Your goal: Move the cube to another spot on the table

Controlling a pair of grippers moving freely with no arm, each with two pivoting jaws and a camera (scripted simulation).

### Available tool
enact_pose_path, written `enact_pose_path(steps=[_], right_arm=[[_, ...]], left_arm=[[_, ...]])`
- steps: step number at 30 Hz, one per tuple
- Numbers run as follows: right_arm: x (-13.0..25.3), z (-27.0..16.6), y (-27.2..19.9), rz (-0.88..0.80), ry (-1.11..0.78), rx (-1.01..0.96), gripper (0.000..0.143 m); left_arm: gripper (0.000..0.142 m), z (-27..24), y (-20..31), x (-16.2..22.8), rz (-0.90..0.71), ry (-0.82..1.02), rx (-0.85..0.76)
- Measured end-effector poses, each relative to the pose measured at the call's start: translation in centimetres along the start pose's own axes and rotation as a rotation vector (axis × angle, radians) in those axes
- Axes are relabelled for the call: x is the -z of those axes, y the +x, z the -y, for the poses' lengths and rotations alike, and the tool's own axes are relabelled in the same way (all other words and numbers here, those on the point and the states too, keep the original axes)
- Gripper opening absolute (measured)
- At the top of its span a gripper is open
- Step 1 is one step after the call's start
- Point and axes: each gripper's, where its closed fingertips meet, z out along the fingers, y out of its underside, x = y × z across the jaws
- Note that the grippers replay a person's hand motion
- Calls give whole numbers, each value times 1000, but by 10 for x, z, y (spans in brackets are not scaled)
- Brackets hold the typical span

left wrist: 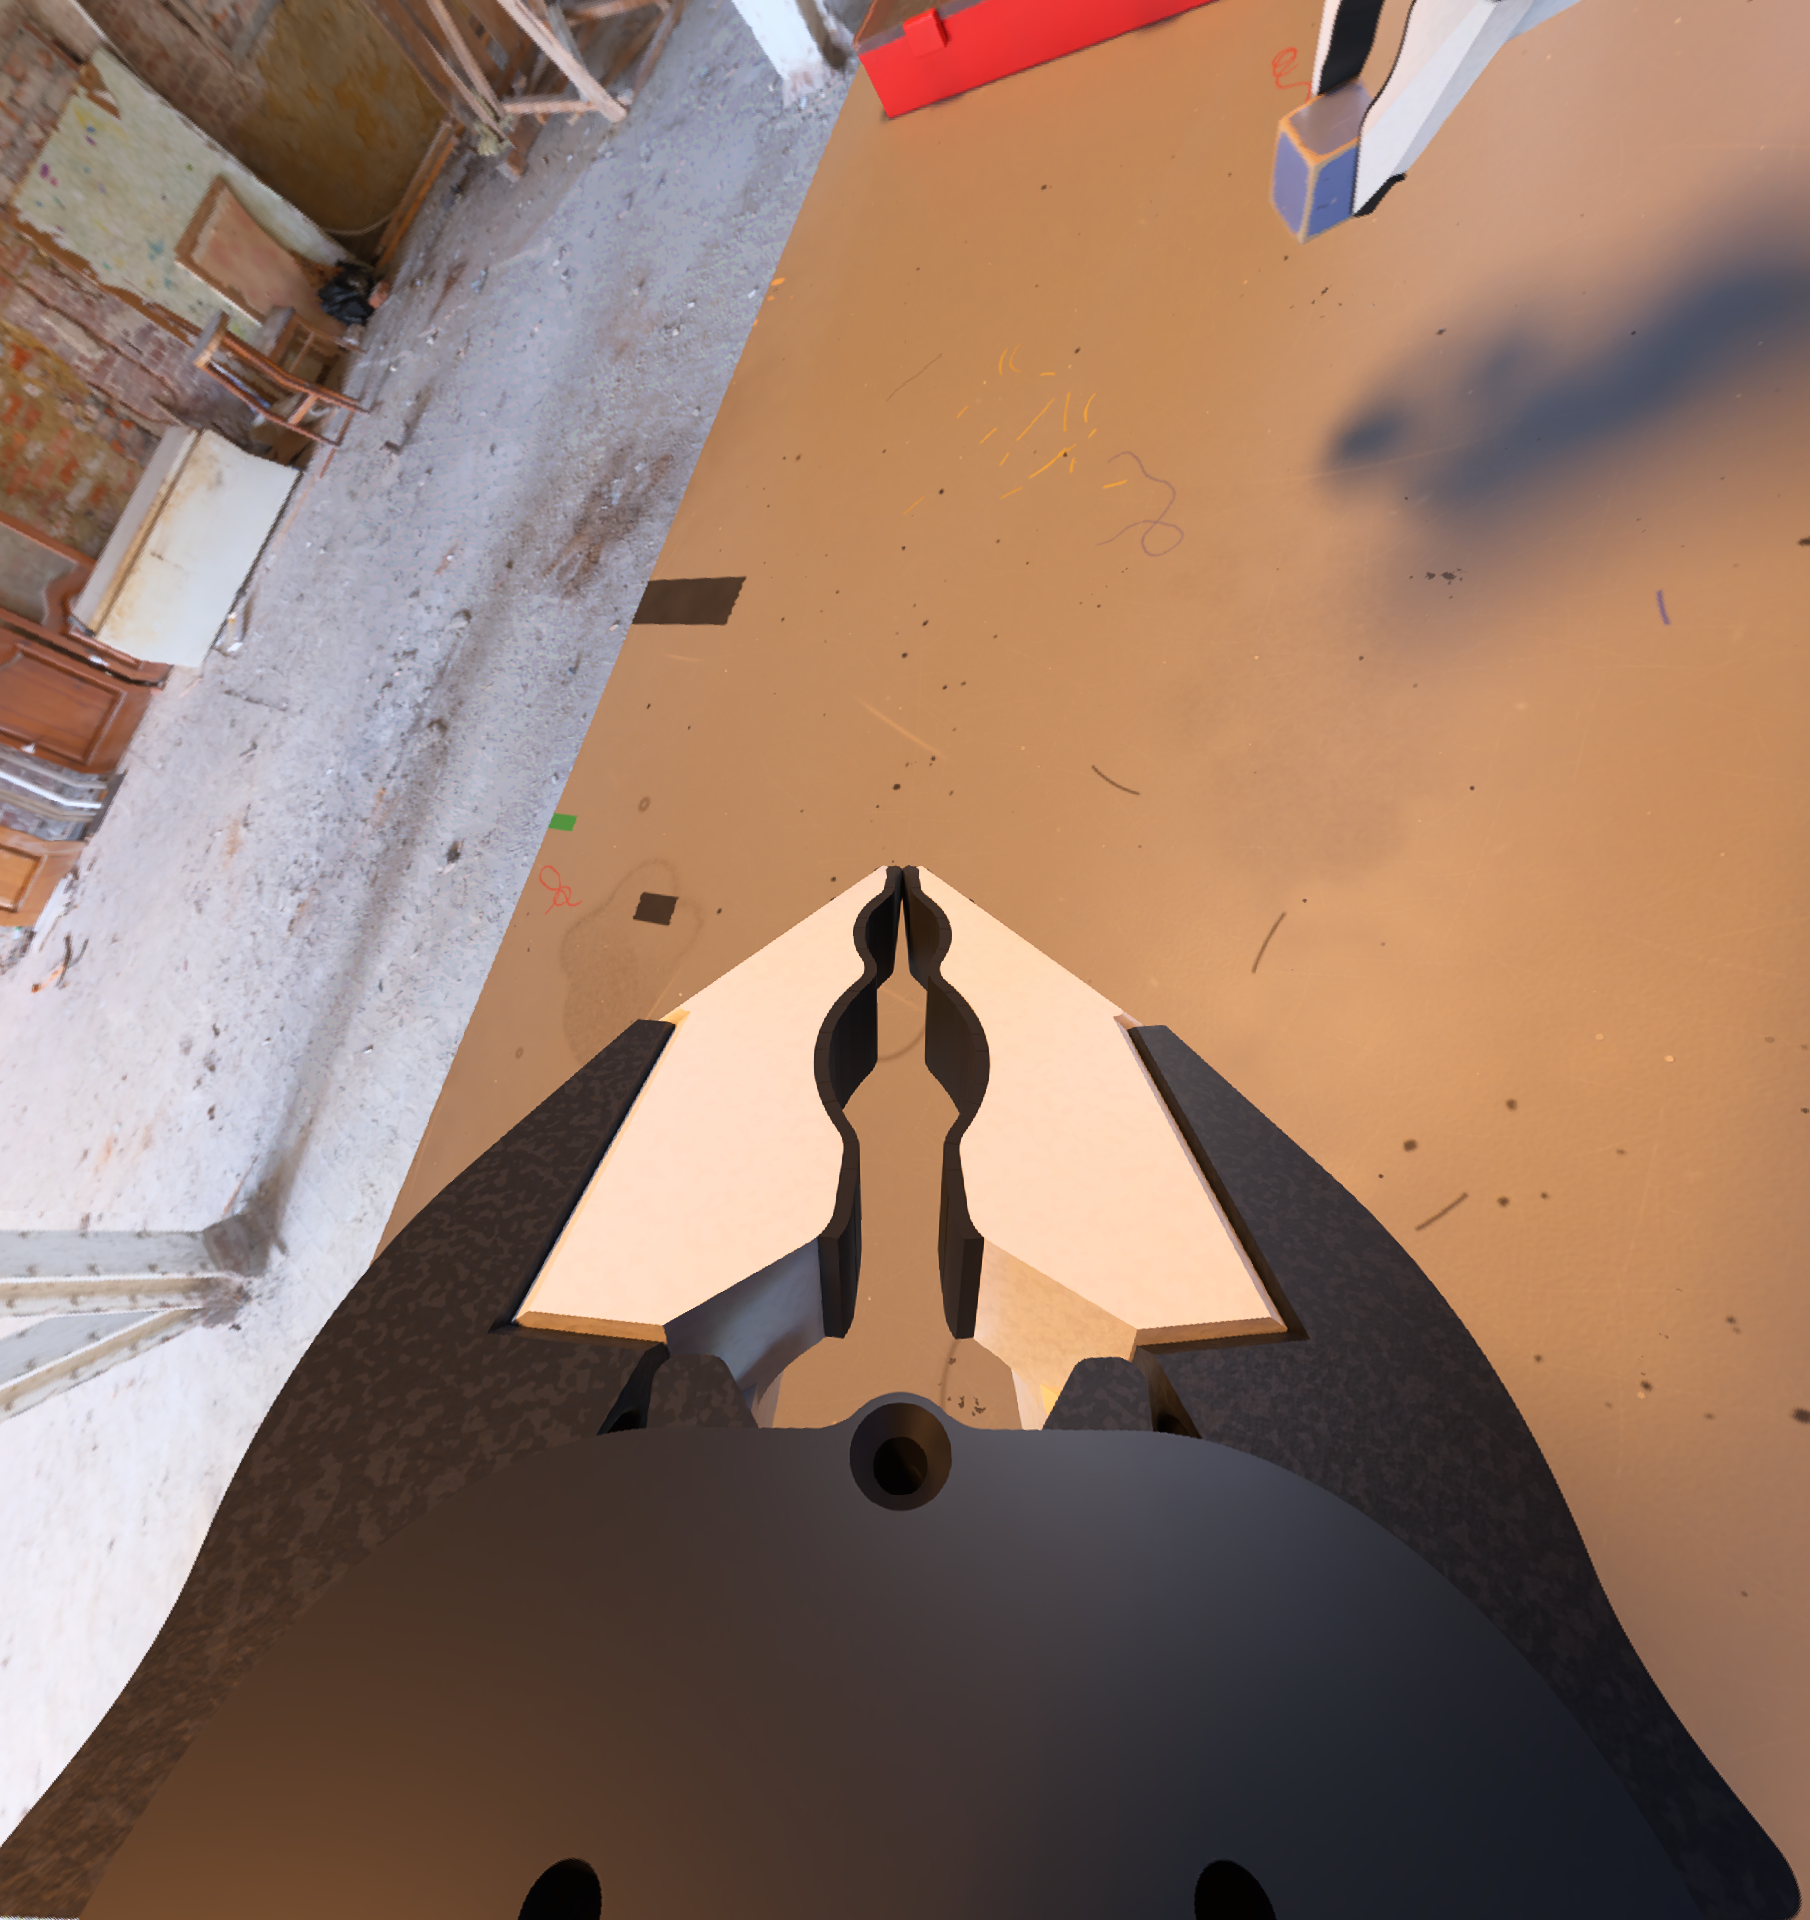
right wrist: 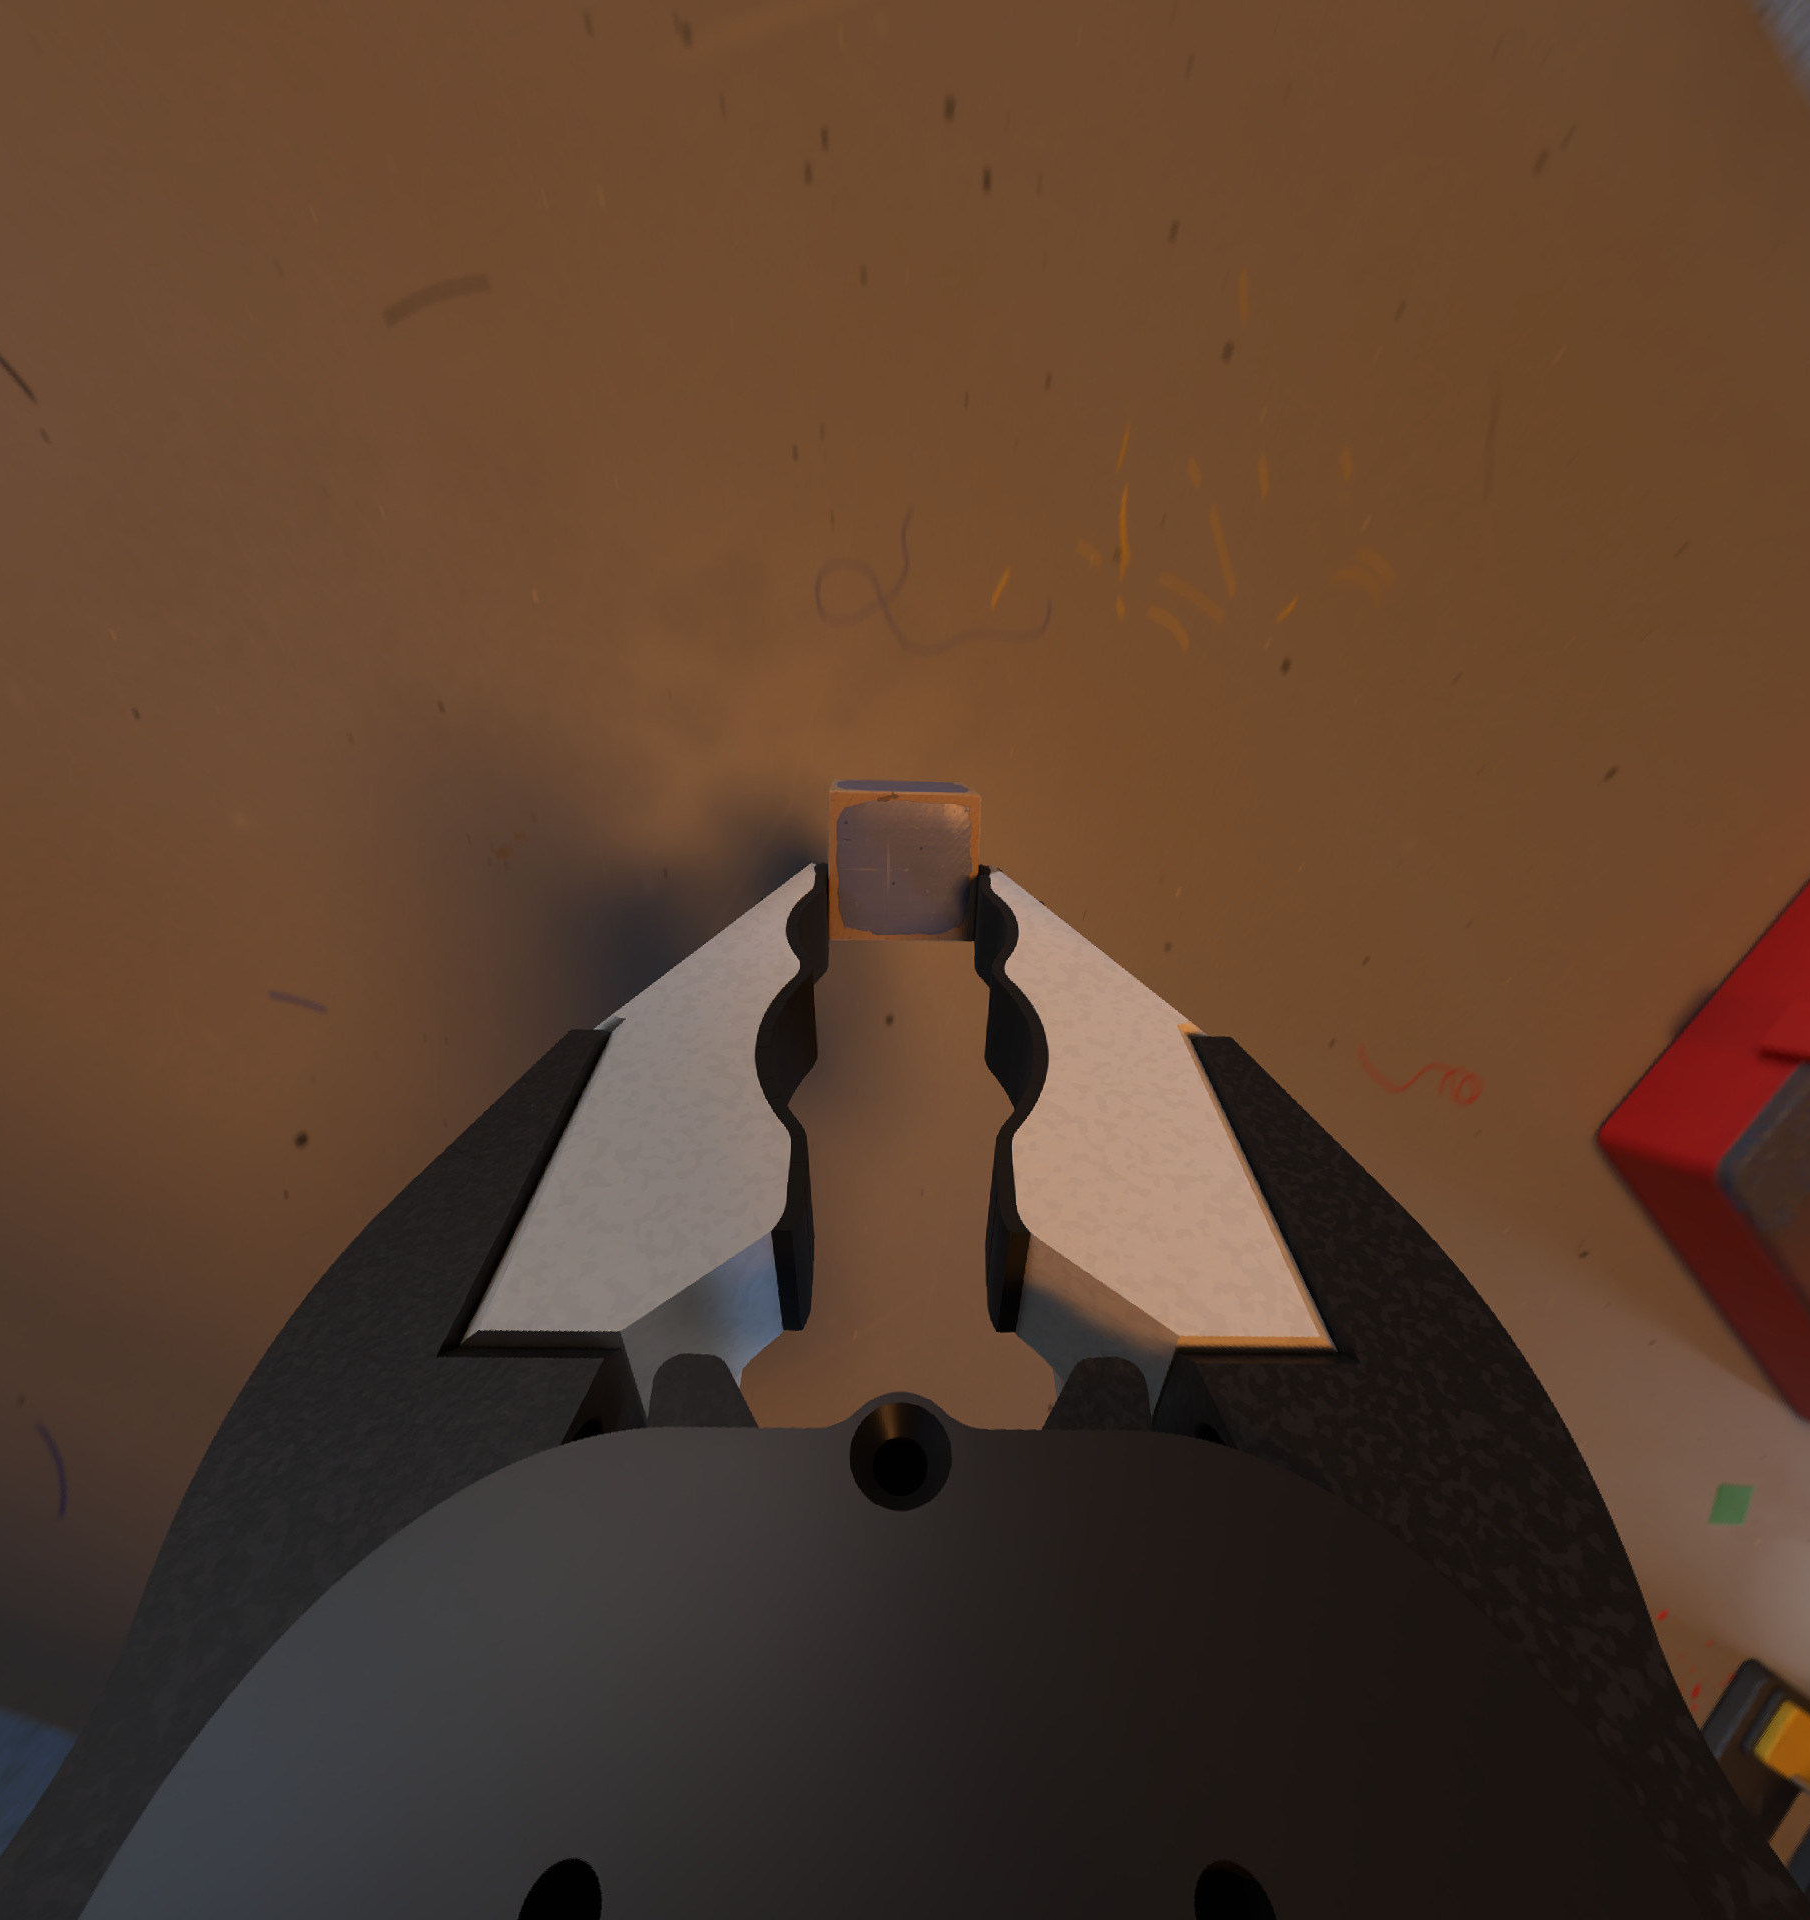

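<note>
The cube [right wrist: 903, 864] is small, with blue-grey faces and orange edges. In the right wrist view it sits between the tips of my right gripper [right wrist: 901, 902], which is shut on it, and it appears to be held above the brown table [right wrist: 568, 416]. The left wrist view shows the same cube [left wrist: 1314, 166] far off at the top right, held by the right gripper [left wrist: 1342, 145], seemingly just above the table. My left gripper [left wrist: 901, 883] is shut and empty, over the table near its left edge.
A red box [left wrist: 1005, 52] lies at the far end of the table; it also shows at the right in the right wrist view [right wrist: 1753, 1174]. The table's edge [left wrist: 610, 665] runs diagonally, with a concrete floor and old furniture beyond. A yellow and black object [right wrist: 1794, 1756] sits at the lower right.
</note>
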Motion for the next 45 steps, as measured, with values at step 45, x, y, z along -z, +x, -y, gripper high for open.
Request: enact_pose_path(steps=[45], right_arm=[[46,-63,69,-236,-5,-368,43]], left_arm=[[1,-29,-47,15,239,-135,-24]])
